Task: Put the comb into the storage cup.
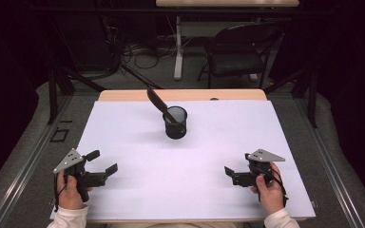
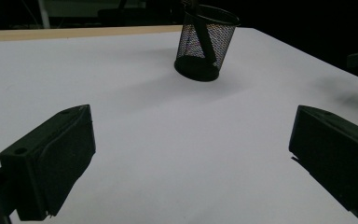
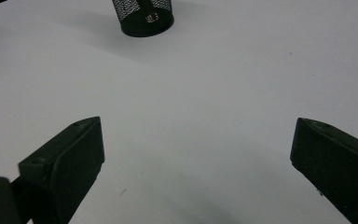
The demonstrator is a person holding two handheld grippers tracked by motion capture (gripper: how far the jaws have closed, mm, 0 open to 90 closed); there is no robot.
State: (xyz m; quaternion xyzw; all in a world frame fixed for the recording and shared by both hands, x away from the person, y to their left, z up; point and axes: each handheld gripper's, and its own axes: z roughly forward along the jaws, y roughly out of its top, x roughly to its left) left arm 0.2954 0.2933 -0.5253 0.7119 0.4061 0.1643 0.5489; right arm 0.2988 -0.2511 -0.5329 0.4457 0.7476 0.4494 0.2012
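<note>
1. The left hand (image 1: 70,192) comes in at the near left edge, white sleeve at the wrist; it grips the left gripper (image 1: 103,162), which points right and a little forward; its jaws stand wide apart with nothing between them.
2. The right hand (image 1: 269,189) comes in at the near right edge, also white-sleeved; it holds the right gripper (image 1: 228,172) pointing left, toward the other; its jaws are likewise spread wide and bare.
3. Both grippers sit low, well apart from each other.
</note>
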